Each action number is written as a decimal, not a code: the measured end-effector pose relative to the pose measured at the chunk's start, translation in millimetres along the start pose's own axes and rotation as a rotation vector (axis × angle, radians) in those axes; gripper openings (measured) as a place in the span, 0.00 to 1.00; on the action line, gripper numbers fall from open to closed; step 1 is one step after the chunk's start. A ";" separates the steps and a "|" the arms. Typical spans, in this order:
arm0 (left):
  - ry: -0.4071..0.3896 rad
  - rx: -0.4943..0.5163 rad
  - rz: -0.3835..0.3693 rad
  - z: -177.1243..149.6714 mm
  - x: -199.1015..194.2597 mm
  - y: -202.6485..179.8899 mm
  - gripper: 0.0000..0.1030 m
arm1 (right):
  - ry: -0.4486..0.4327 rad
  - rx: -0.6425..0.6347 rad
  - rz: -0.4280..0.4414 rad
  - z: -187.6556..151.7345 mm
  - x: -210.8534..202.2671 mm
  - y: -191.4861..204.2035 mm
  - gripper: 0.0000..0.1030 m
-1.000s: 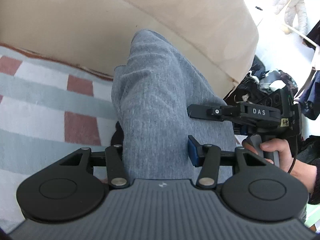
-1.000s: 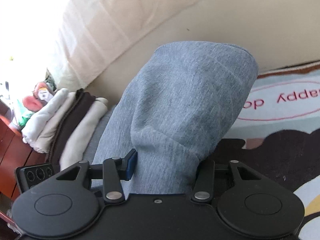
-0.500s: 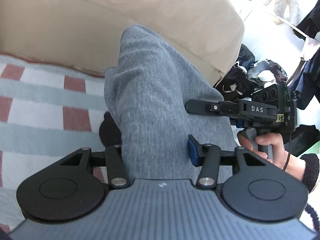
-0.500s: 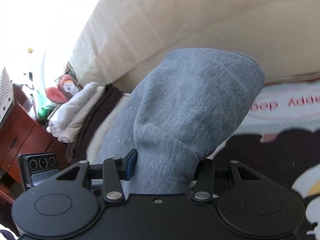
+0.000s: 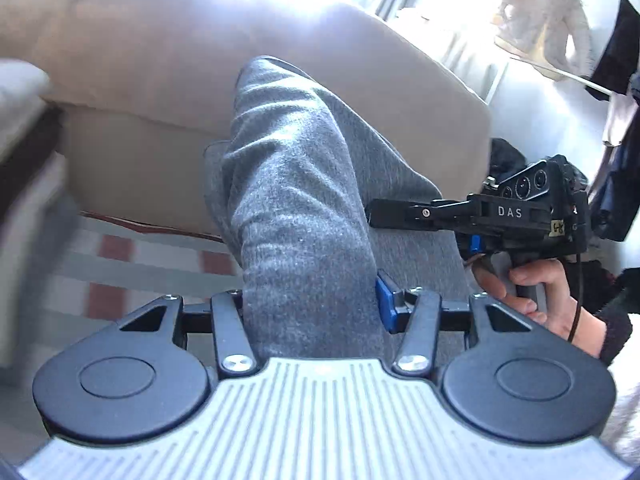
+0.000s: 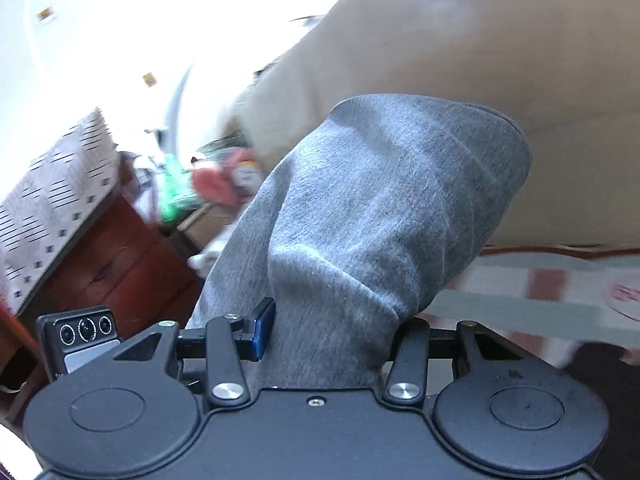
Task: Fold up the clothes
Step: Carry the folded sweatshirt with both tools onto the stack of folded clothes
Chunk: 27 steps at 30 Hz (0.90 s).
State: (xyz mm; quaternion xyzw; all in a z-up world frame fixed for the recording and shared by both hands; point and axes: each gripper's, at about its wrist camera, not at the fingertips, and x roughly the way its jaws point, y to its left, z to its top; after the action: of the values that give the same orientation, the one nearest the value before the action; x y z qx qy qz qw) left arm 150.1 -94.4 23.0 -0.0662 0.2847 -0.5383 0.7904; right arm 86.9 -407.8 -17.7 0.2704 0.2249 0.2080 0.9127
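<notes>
A grey knit garment (image 5: 296, 208) hangs bunched between both grippers, lifted above the patterned bed cover. My left gripper (image 5: 310, 308) is shut on one thick fold of it. My right gripper (image 6: 328, 332) is shut on another fold of the same grey garment (image 6: 380, 220), which drapes up and over in front of the camera. In the left wrist view the right gripper (image 5: 400, 218) shows from the side, held by a hand, its fingers pressed into the cloth. The left gripper's camera body (image 6: 82, 334) shows at the lower left of the right wrist view.
A beige headboard cushion (image 5: 160, 80) stands behind the garment. A checked red, white and grey cover (image 5: 132, 264) lies below. A red-brown wooden cabinet (image 6: 108, 264) and cluttered items (image 6: 208, 184) are at left. Hanging clothes (image 5: 552, 20) are at the far right.
Both grippers have lifted and tilted upward with the grey garment still held. The folded stack of clothes has left the right wrist view; the cabinet and bright window now show.
</notes>
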 end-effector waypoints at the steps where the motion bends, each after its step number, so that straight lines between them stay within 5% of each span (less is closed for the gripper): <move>1: -0.004 -0.004 0.025 6.3 -15.0 3.3 0.47 | 0.005 -0.013 0.028 4.0 10.2 9.9 0.50; 8: -0.018 0.060 0.252 81.8 -99.2 40.8 0.47 | -0.007 -0.104 0.227 52.9 88.8 96.1 0.49; 15: 0.005 0.096 0.441 176.0 -145.8 113.7 0.48 | -0.017 -0.072 0.284 135.1 202.2 149.1 0.49; 18: 0.026 0.077 0.516 211.7 -156.3 155.7 0.49 | 0.018 -0.011 0.214 152.5 267.5 143.9 0.49; 22: 0.138 -0.187 0.584 195.4 -104.1 265.6 0.54 | 0.184 0.085 0.054 143.2 357.9 99.9 0.53; 27: 0.127 -0.239 0.611 168.1 -82.7 302.7 0.63 | 0.189 0.275 0.122 102.0 347.3 38.3 0.60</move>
State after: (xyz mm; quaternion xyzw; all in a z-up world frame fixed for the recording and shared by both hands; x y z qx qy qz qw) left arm 462.6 69.7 69.2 -0.0362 0.4012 -0.2425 0.8826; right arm 412.4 -245.1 -21.9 0.3852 0.3191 0.2548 0.8276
